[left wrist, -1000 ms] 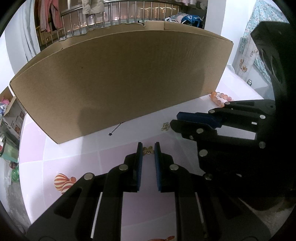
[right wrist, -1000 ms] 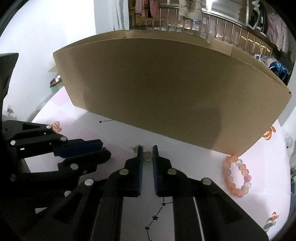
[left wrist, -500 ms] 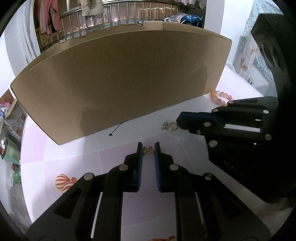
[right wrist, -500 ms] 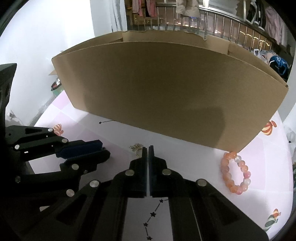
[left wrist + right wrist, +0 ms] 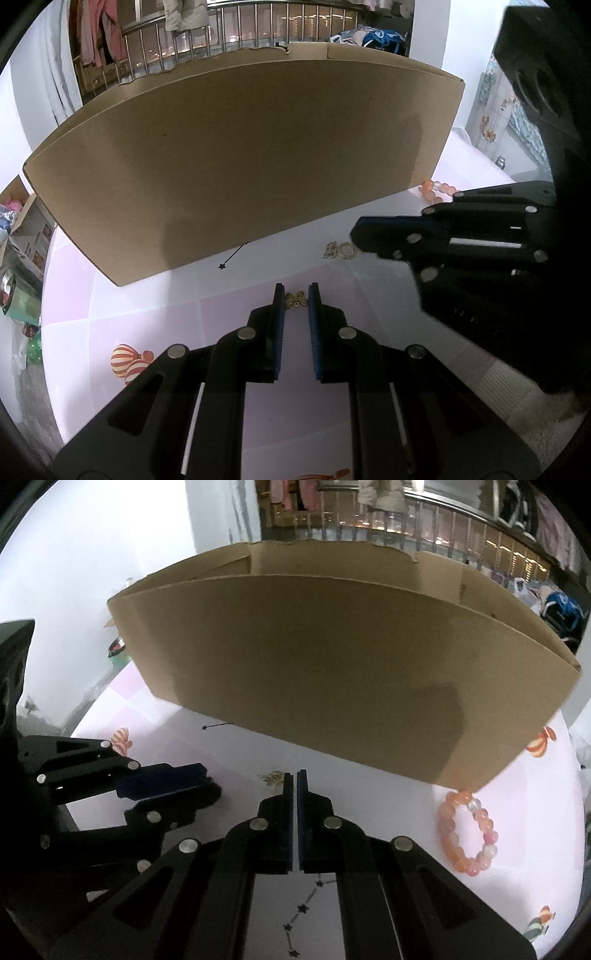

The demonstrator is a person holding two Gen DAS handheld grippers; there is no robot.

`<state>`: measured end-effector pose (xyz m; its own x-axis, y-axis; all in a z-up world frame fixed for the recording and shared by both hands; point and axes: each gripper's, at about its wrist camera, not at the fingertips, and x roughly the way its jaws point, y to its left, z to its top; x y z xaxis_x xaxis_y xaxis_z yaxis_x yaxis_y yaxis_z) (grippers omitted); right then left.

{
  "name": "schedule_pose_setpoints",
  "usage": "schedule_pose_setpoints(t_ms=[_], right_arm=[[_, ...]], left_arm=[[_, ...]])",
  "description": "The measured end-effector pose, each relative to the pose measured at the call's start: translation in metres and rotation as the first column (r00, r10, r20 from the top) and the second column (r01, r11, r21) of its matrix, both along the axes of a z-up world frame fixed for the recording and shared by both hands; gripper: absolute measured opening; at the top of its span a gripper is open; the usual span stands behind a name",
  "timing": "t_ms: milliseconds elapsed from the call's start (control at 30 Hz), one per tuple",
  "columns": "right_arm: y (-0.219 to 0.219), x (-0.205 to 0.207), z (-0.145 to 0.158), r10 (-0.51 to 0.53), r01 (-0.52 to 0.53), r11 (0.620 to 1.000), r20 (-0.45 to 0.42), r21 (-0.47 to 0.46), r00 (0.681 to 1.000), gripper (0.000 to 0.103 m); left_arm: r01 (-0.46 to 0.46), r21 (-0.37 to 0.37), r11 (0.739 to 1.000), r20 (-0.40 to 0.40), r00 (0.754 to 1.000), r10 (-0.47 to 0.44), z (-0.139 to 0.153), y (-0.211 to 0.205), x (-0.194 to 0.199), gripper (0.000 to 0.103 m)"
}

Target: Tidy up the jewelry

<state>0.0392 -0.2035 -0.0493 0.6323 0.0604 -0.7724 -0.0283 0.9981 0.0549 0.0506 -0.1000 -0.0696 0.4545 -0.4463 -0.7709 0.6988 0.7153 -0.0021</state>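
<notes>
jewelry: right jaws close at the ring, left stays at the butterfly

your right gripper (image 5: 296,775) was slightly open a second ago with the small gold ring between its tips; now its jaws are pressed together. from the left wrist view the ring (image 5: 346,250) sits at the very tip of that gripper, beside a little gold charm (image 5: 330,250), on the table (image 5: 147,314). you cannot tell whether the ring is pinched or only touched, so check before you lift.

your left gripper (image 5: 296,295) has not changed: jaws narrowly apart, the gold butterfly charm (image 5: 296,299) between the tips, with no clear squeeze on it.

the beaded bracelet (image 5: 467,836) lies on the table to the right, near the corner of the cardboard box (image 5: 332,672), which stands at the far side. nothing seen is in the box yet, so sorting looks barely begun.
</notes>
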Motion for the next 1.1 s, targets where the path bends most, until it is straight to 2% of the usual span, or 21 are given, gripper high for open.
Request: schedule_pose_setpoints(t_ms=[467,600,667,700,767,833,1100], right_arm=[[-0.009,-0.017,-0.004,-0.023,0.022,0.999,-0.044,-0.025,0.999,0.002],[-0.017,-0.024,-0.003,-0.019,0.018,1.000,-0.041,-0.006,0.999,0.002],[-0.021,-0.027,-0.002,-0.009,0.009,1.000,-0.028,0.007,1.000,0.008],[-0.022,-0.027,0.000,0.000,0.001,1.000,-0.025,0.015,1.000,0.010],[-0.023,-0.031,0.002,0.029,-0.029,0.999,-0.012,0.022,0.999,0.022],[-0.022,-0.033,0.003,0.059,-0.059,0.998,-0.007,0.008,0.998,0.026],[-0.021,-0.026,0.001,0.232,-0.234,0.972,-0.055,-0.035,0.971,0.026]], left_arm=[[0.001,-0.004,1.000,0.000,1.000,-0.001,-0.001,0.001,0.001,0.011],[0.001,-0.007,1.000,0.001,1.000,-0.001,0.000,0.001,0.001,0.011],[0.002,-0.007,1.000,0.003,1.000,-0.002,0.000,0.001,0.000,0.011],[0.001,-0.006,1.000,0.003,1.000,-0.001,0.000,0.001,0.000,0.011],[0.000,-0.005,1.000,0.003,1.000,0.000,0.000,0.000,0.001,0.011],[0.001,-0.005,1.000,0.004,1.000,-0.001,0.000,0.001,0.000,0.011],[0.002,0.000,1.000,0.011,1.000,-0.002,0.000,0.000,0.000,0.012]])
